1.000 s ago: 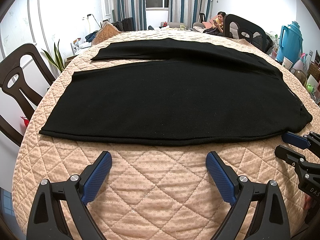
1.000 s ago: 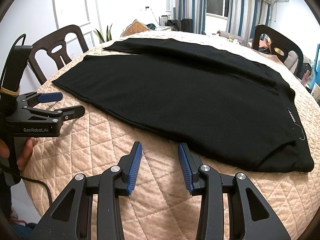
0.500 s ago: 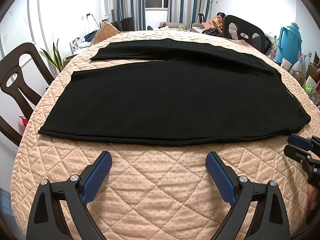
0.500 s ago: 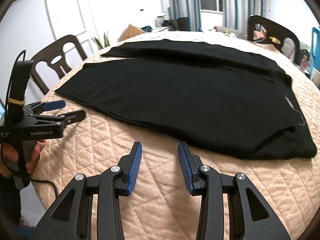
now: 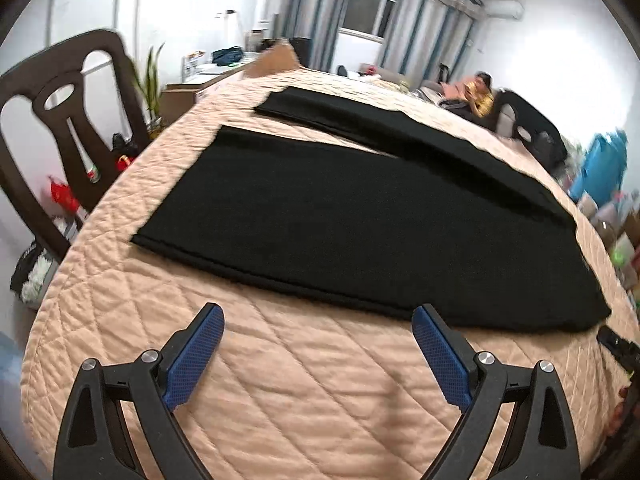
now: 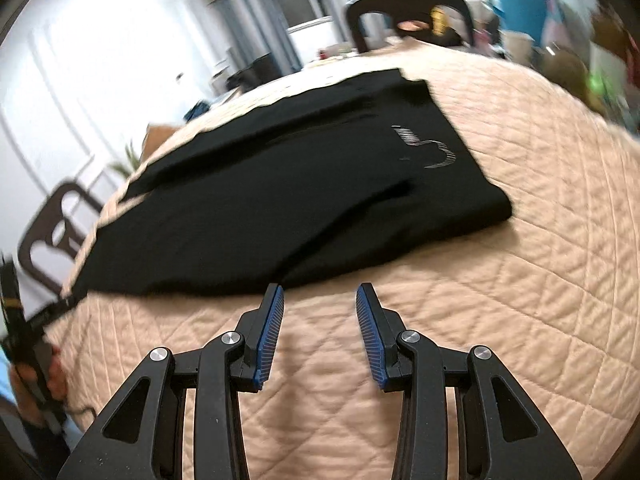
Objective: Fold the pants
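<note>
Zero folds done so far, by my read. Pants (image 5: pixel 360 224) lie flat on the quilted table cover (image 5: pixel 280 380), both legs spread apart toward the far-left end, waistband at the right w/ a small white logo (image 6: pixel 428 148) showing. My left gripper (image 5: pixel 316 354) hangs over bare quilt just short of the near leg's edge, jaws wide apart, nothing between them. My right gripper (image 6: pixel 320 322) sits near the waist-end hem, jaws parted too, empty, not touching fabric. Left to do, I'd judge: grab near edge at both ends, bring one leg over the other, then fold lengthwise. Views are blurred, esp. the right one.
</note>
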{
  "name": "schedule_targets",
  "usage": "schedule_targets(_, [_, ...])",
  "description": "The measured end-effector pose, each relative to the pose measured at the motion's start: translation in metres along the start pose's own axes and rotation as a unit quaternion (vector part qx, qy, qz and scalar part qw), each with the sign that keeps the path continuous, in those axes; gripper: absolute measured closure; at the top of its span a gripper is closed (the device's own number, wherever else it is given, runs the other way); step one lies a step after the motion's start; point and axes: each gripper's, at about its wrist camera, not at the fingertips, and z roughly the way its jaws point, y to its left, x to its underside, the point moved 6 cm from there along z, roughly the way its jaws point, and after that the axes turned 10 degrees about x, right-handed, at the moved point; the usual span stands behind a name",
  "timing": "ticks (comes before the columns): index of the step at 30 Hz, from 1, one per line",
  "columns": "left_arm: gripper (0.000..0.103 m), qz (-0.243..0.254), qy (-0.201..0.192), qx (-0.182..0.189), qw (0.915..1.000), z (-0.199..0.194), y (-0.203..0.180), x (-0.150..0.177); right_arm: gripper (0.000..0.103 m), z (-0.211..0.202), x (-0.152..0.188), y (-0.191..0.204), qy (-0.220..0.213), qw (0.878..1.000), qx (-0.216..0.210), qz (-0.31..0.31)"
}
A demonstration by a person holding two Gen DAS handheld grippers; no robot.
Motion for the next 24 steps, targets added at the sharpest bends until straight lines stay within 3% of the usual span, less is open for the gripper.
schedule_targets(7, [0.007, -0.060, -0.021, 0.007, 0.9979, 0.007, 0.022, -0.021, 0.064, 0.009, -0.022, -0.026, -0.020, 0.997, 0.011, 0.080])
schedule_targets(10, [0.007, -0.066, -0.024, 0.003, 0.9975, 0.015, 0.025, -0.030, 0.064, 0.012, -0.026, -0.033, -0.014, 0.993, -0.016, 0.115])
schedule_targets(14, [0.023, -0.066, -0.030, -0.022, 0.9972, 0.019, 0.030, -0.037, 0.064, 0.009, -0.031, -0.037, -0.030, 0.988, -0.024, 0.150])
schedule_targets(19, [0.026, -0.071, -0.036, -0.016, 0.9967, 0.016, 0.035, -0.039, 0.064, 0.004, -0.019, -0.047, -0.034, 0.981, -0.026, 0.191])
schedule_targets(21, [0.027, -0.066, -0.036, -0.021, 0.9970, 0.017, 0.035, -0.040, 0.064, 0.002, -0.021, -0.052, -0.042, 0.980, -0.007, 0.196])
schedule_targets(24, [0.038, -0.060, -0.035, -0.039, 0.9968, 0.019, 0.037, -0.043, 0.064, 0.008, -0.032, -0.061, -0.038, 0.977, -0.008, 0.210])
